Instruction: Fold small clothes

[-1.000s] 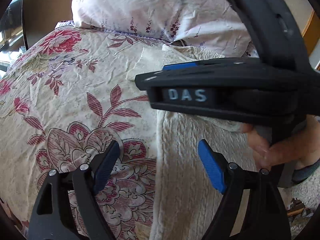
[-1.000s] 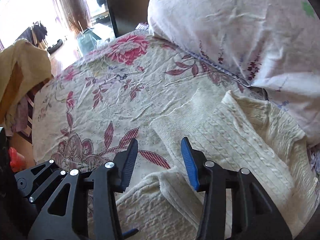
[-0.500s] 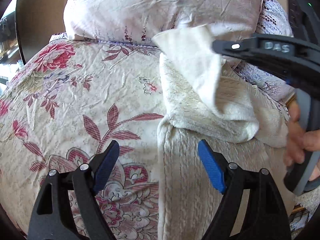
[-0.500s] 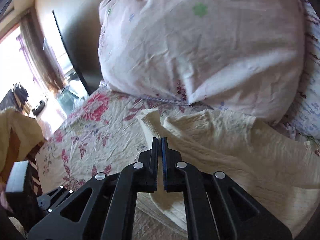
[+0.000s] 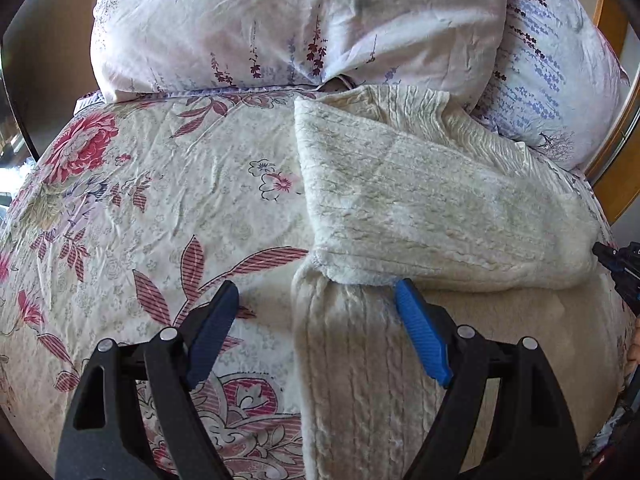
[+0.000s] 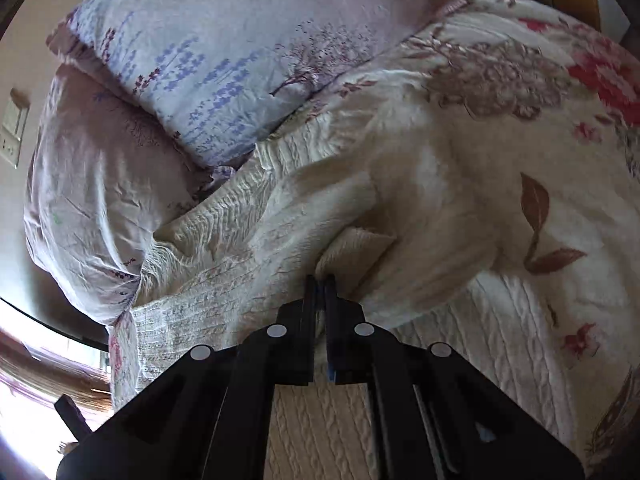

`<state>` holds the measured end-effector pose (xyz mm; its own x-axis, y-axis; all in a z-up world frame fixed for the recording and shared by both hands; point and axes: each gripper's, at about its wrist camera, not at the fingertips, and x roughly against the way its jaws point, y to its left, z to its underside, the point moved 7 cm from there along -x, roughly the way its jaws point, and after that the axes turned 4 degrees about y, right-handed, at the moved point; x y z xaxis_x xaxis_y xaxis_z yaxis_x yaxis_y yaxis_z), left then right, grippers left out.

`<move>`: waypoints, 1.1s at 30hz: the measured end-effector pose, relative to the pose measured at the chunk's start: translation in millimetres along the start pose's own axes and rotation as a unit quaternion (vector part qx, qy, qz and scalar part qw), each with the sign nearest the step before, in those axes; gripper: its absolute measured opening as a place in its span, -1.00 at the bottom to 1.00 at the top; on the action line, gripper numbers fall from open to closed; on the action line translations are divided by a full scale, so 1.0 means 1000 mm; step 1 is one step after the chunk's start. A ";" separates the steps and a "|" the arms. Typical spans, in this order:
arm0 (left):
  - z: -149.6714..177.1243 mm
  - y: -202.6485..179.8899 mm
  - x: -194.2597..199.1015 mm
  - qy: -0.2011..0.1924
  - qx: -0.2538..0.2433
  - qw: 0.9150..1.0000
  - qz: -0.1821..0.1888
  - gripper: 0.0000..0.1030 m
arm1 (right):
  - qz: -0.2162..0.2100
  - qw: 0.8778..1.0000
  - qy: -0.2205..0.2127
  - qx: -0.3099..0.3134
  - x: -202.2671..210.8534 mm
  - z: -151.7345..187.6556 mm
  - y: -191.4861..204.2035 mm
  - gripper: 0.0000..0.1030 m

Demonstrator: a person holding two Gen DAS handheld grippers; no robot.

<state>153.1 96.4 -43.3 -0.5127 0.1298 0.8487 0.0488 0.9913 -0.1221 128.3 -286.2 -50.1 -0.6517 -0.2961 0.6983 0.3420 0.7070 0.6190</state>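
Since a second ago the right tool has swept out of the left wrist view's middle to its far right edge, pulling a cream sleeve across the garment; its jaws had closed earlier in that second.

Left wrist view: the cream knit sweater [image 5: 420,208] lies on the floral bedspread [image 5: 140,200], its top against the pillows [image 5: 300,20]. One sleeve now lies folded slantwise over the body, ending at the right tool [image 5: 600,251], which barely shows at the frame's edge. The left tool [image 5: 316,320] hovers released, jaws wide, straddling the sweater's left edge just below the folded sleeve. It grips nothing and is probably placed there ready to pin or lift that side.

Right wrist view: the right tool [image 6: 319,284] is clenched on a pinch of cream knit, the sleeve's cuff end by the look of it, held low over the sweater [image 6: 248,240]. The grip probably holds so the sleeve lands flat before letting go.
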 end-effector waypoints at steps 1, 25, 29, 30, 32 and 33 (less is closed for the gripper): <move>0.000 -0.001 -0.001 0.001 -0.005 1.000 -0.002 0.55 | -0.017 1.000 0.005 -0.016 0.000 0.005 -0.003 -0.72; -0.012 0.007 -0.014 0.002 0.019 0.999 -0.031 0.55 | -0.002 0.998 0.011 -0.058 -0.004 -0.009 -0.029 -0.66; -0.014 0.014 -0.014 0.000 0.033 0.999 -0.034 0.55 | -0.008 0.999 0.006 -0.045 0.009 -0.003 -0.025 -0.55; -0.015 0.016 -0.013 -0.001 0.039 0.999 -0.035 0.55 | -0.008 0.999 0.005 -0.044 0.011 -0.001 -0.025 -0.55; -0.016 0.019 -0.012 -0.003 0.053 0.998 -0.033 0.55 | -0.010 0.999 0.001 -0.049 0.013 0.003 -0.026 -0.57; -0.016 0.021 -0.012 -0.004 0.059 0.998 -0.031 0.55 | -0.010 0.999 0.000 -0.053 0.013 0.004 -0.028 -0.57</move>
<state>174.0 116.3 -47.8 -0.5177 0.0670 0.8529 -0.0854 0.9879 -0.1294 107.2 -308.0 -59.6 -0.6586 -0.3090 0.6861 0.3991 0.6295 0.6666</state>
